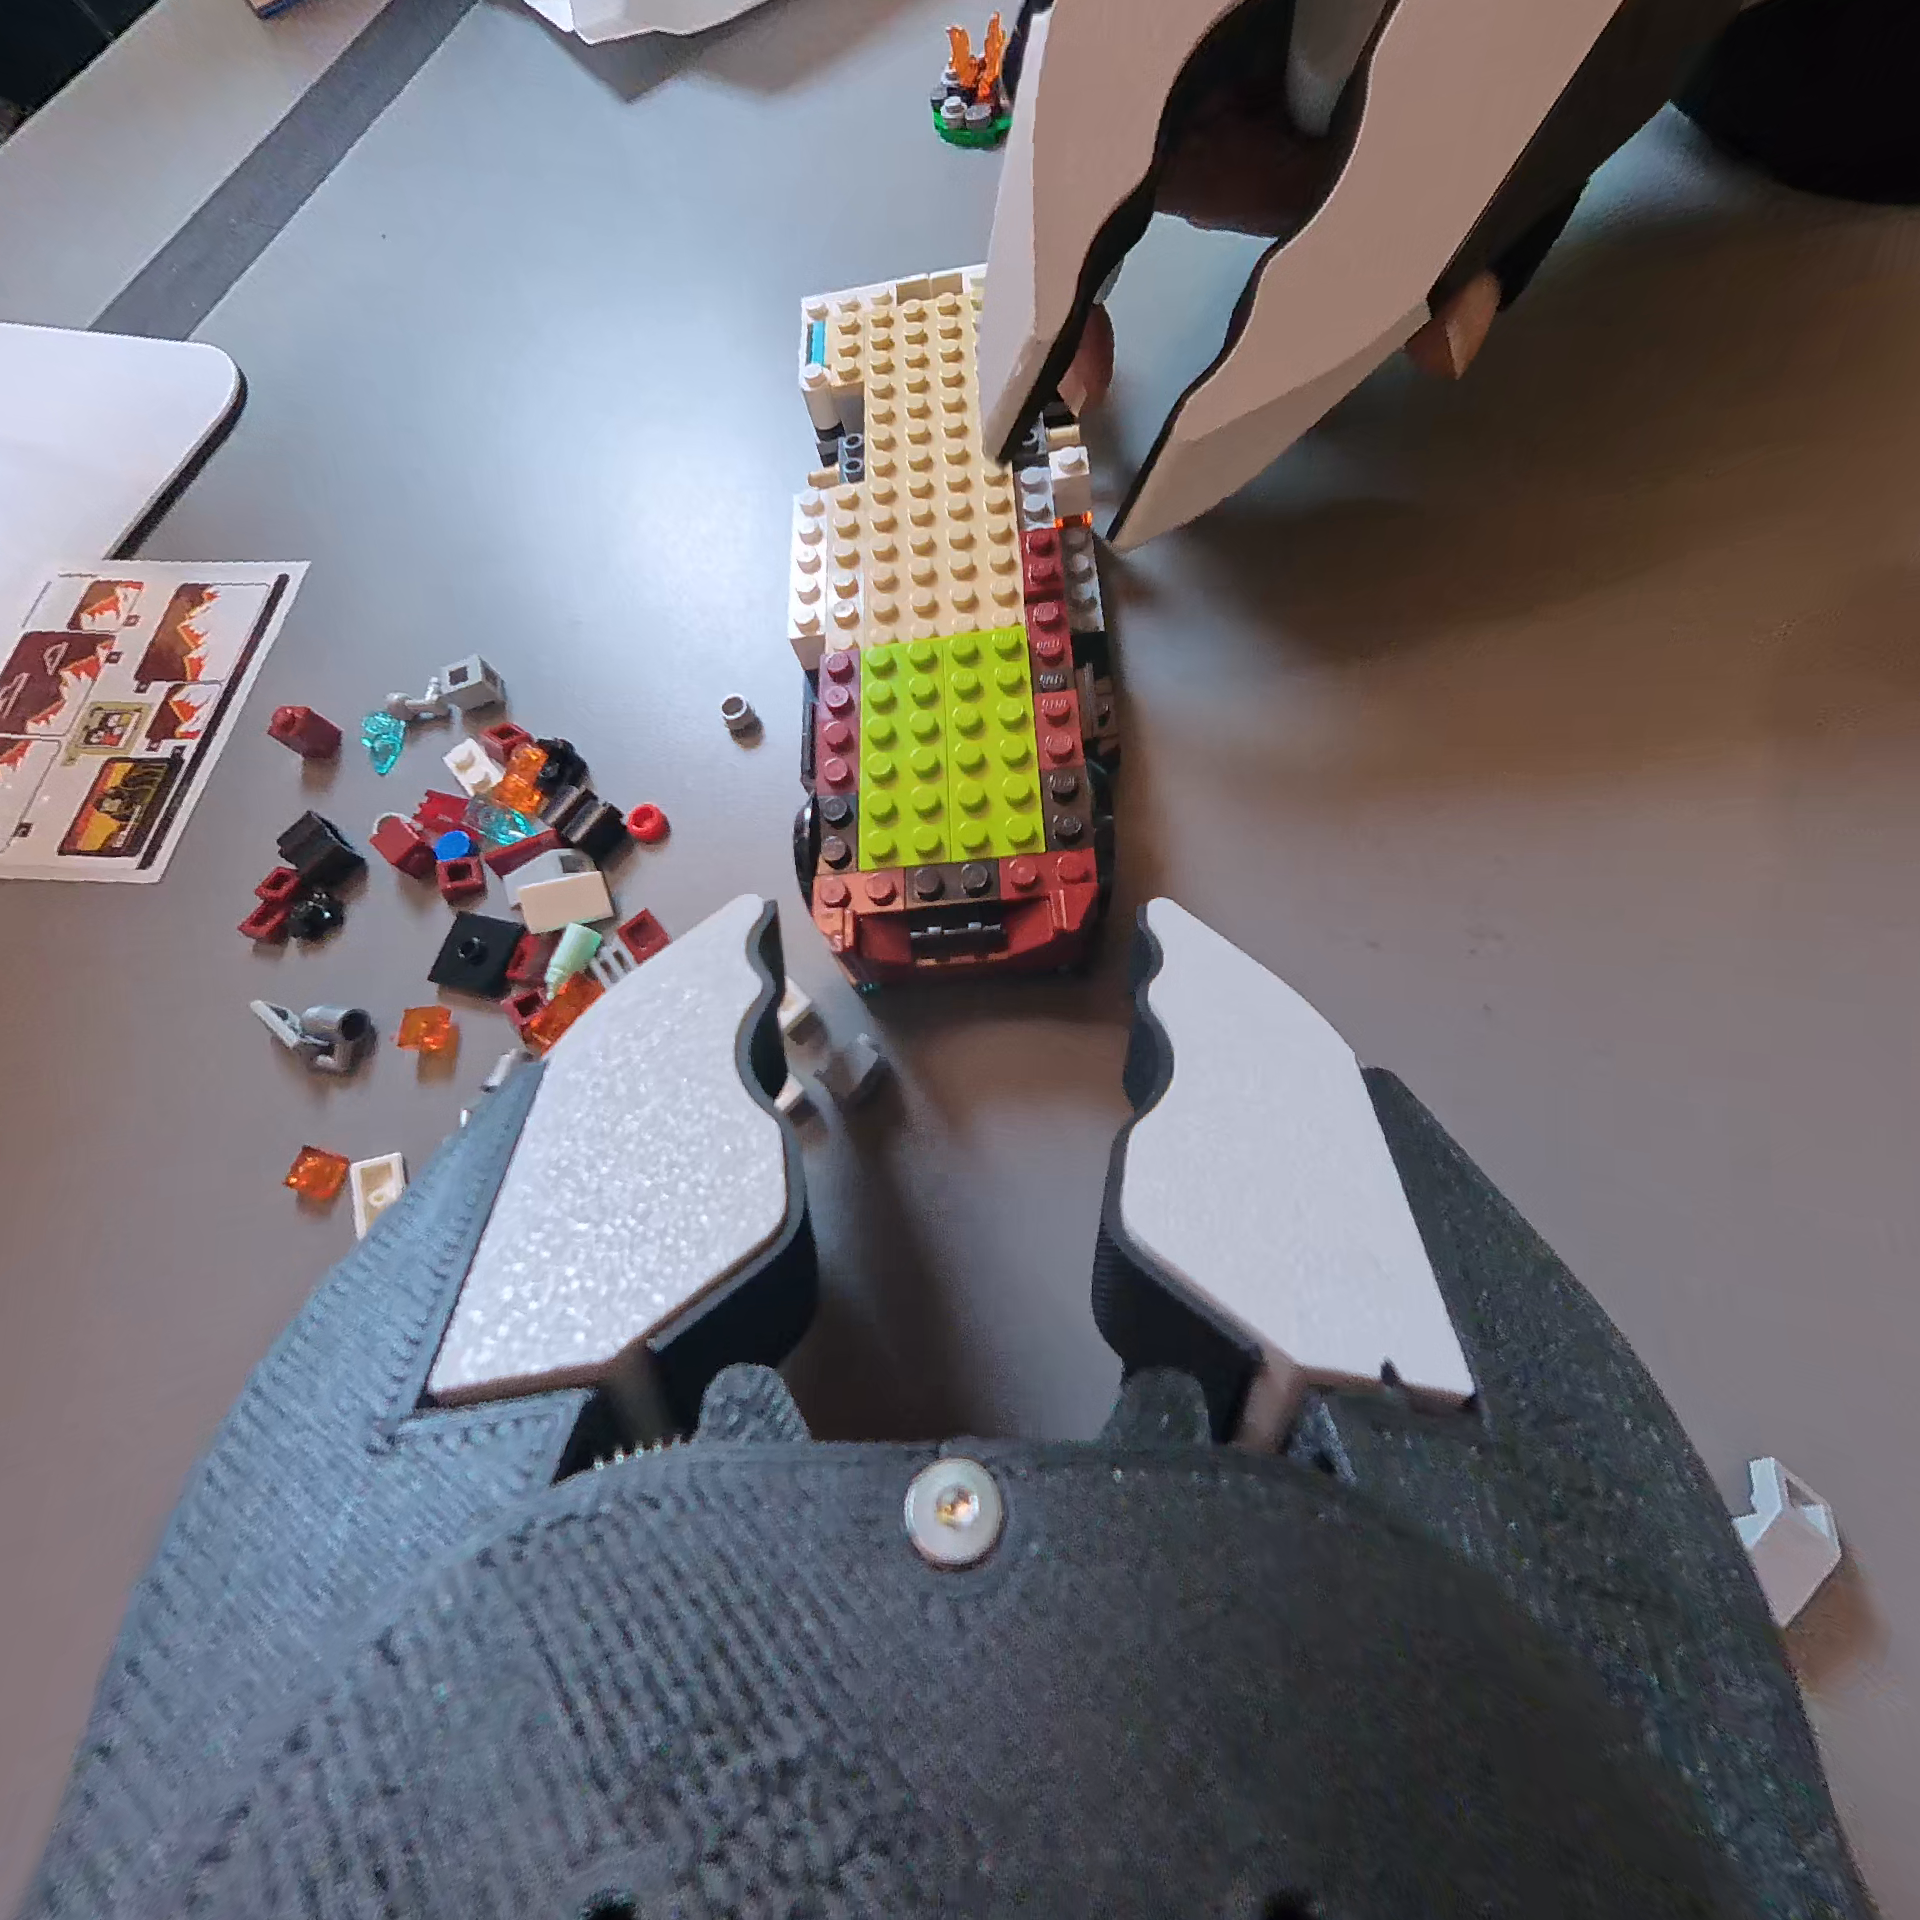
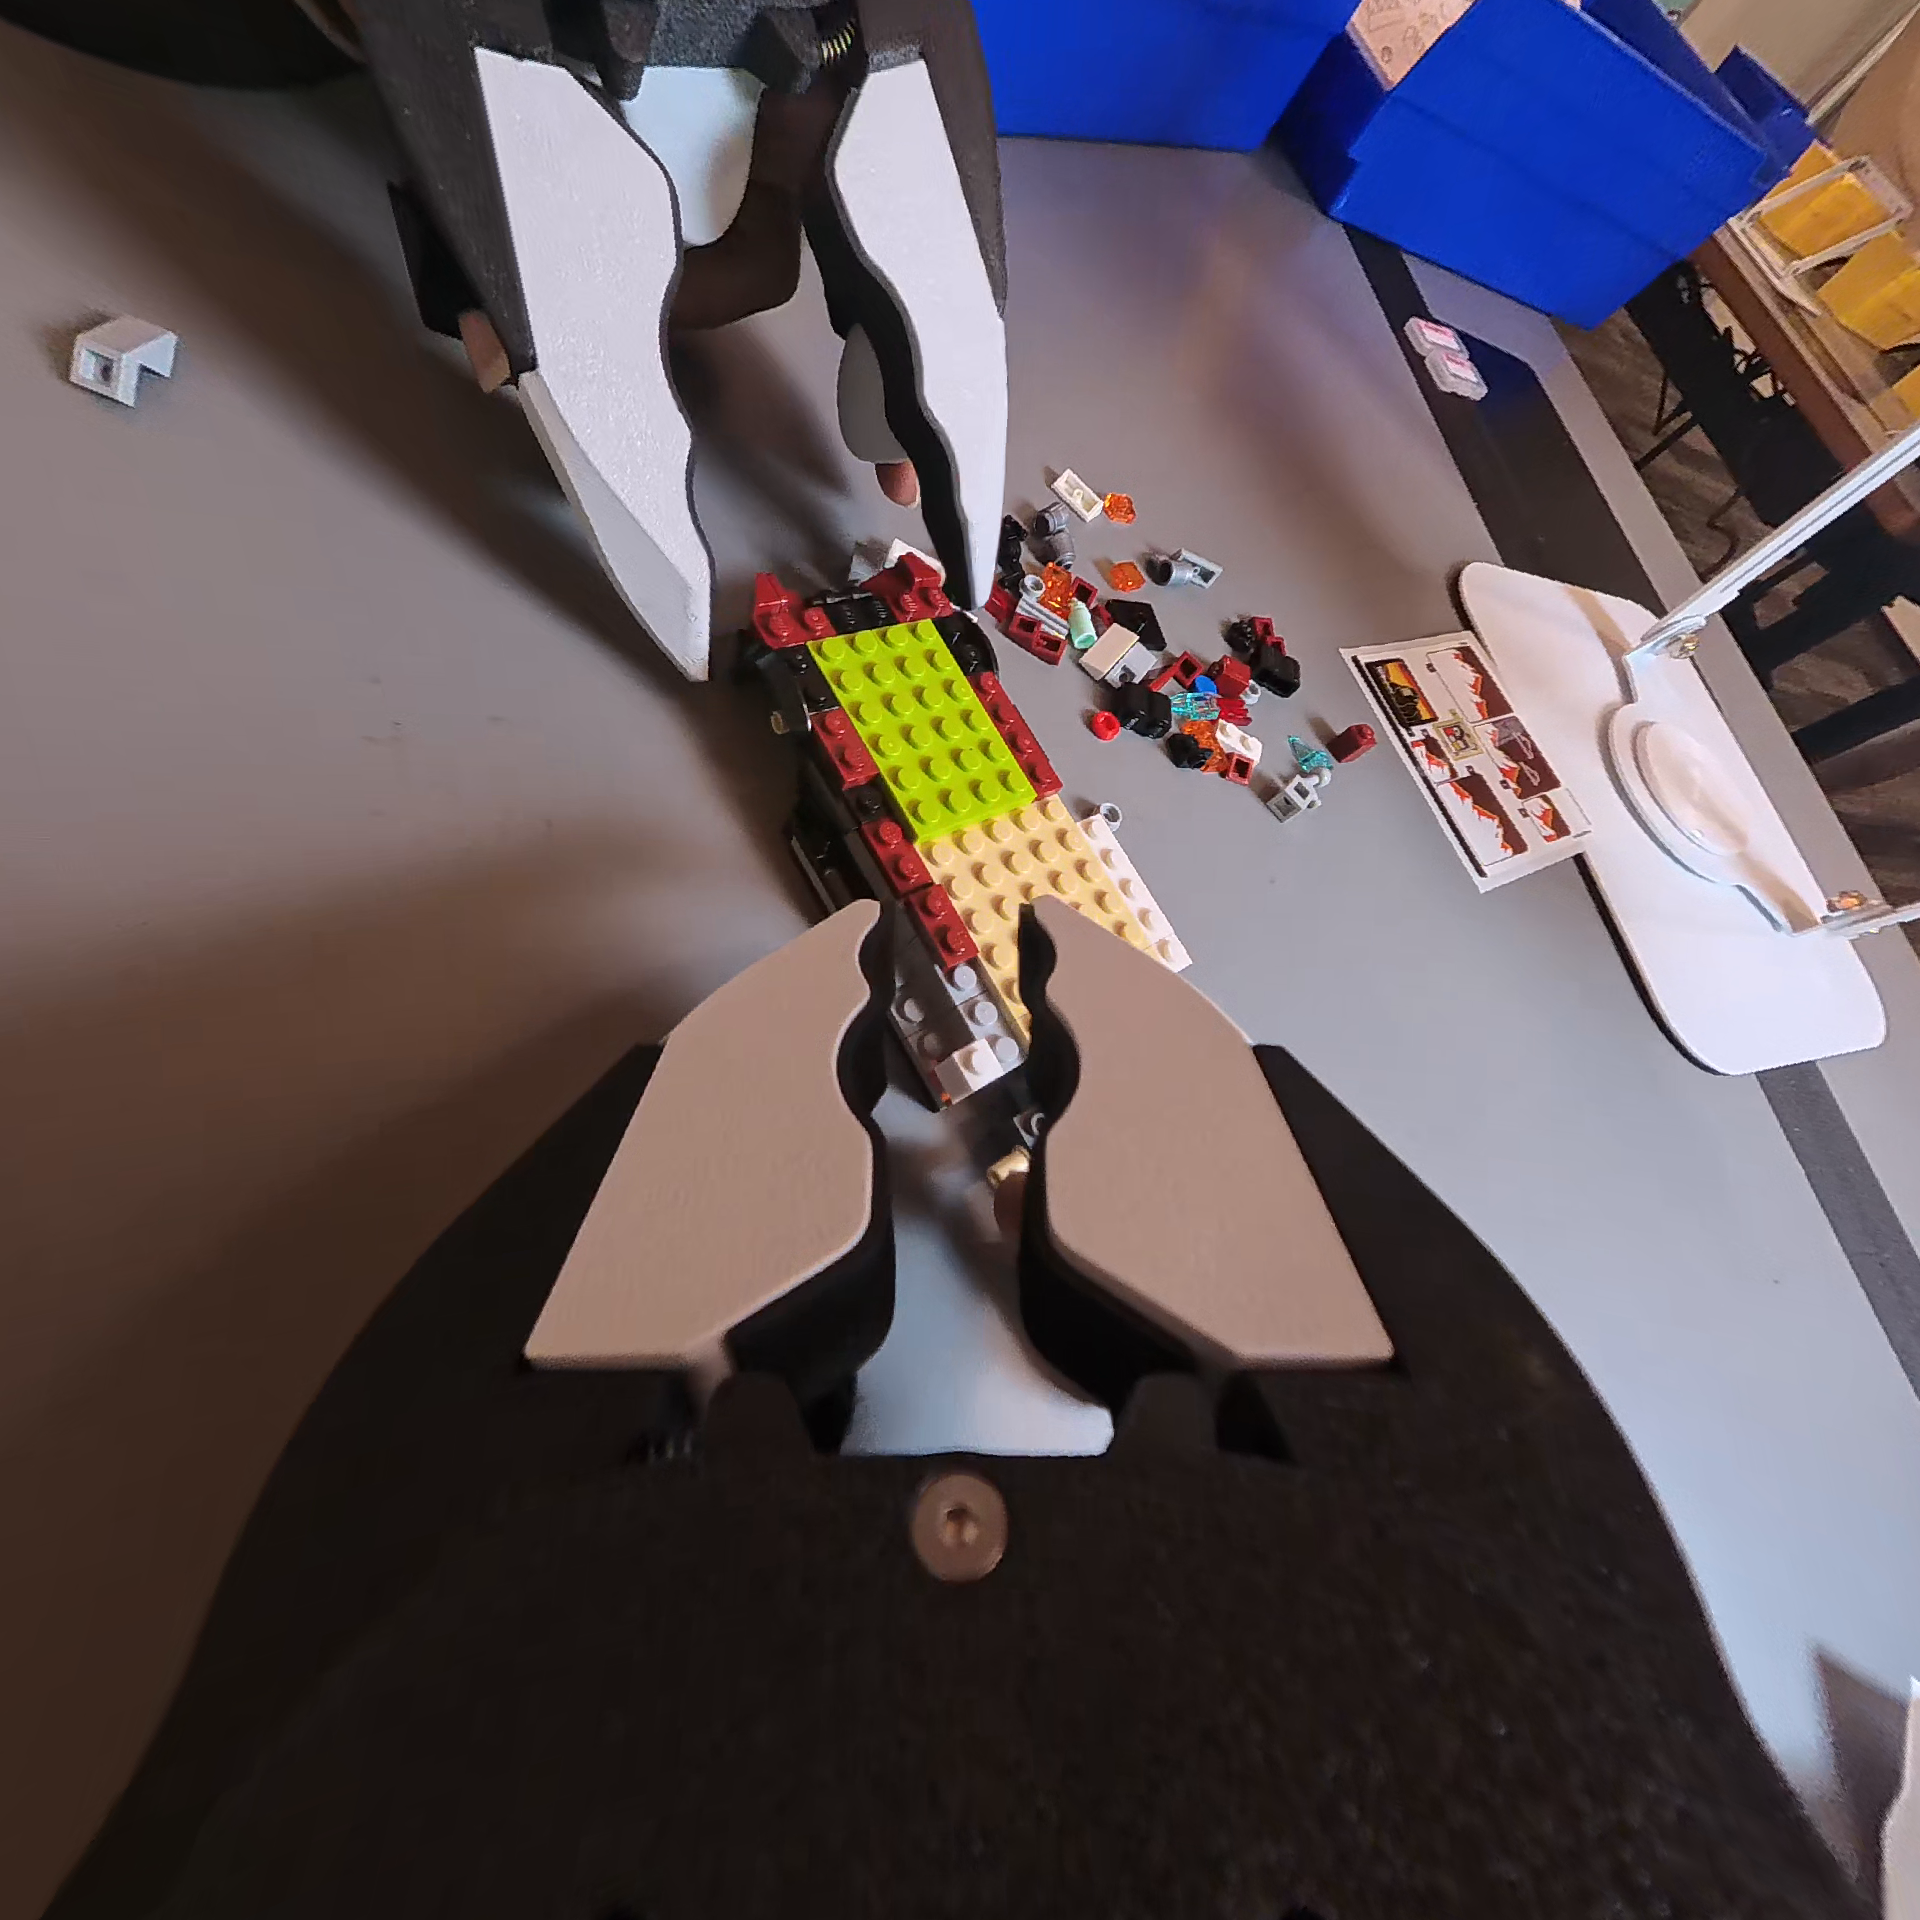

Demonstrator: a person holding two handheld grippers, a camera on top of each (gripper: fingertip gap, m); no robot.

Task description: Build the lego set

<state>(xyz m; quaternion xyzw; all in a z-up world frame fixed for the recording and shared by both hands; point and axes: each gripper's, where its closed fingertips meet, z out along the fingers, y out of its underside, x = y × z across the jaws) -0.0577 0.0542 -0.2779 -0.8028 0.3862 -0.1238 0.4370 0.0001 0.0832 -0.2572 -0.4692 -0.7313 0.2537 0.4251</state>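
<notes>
A brick-built vehicle (image 1: 935, 644) lies on the grey table (image 1: 1455, 935). It has a tan and lime studded top and a dark red front end. My left gripper (image 1: 961, 925) is open and holds nothing. Its fingertips stand just short of the dark red front, one to each side. In the right wrist view the left gripper (image 2: 831, 613) straddles that front end of the vehicle (image 2: 925, 748). My right gripper (image 2: 951, 920) is shut on the vehicle's grey and dark red side strip near its back. In the left wrist view the right gripper (image 1: 1060, 494) has one finger on the tan plate and one beside the vehicle.
A pile of small loose bricks (image 1: 468, 831) lies left of the vehicle, also seen in the right wrist view (image 2: 1143, 665). A sticker sheet (image 1: 125, 717) and a white stand base (image 2: 1714, 831) lie beyond it. Blue bins (image 2: 1507, 156) stand at the table's far side. A lone grey piece (image 2: 120, 358) lies apart. There is about 8 cm between the tips of the two grippers. From my left tips it is roughly 12 cm to the lone grey piece (image 2: 120, 358); from my right, 15 cm.
</notes>
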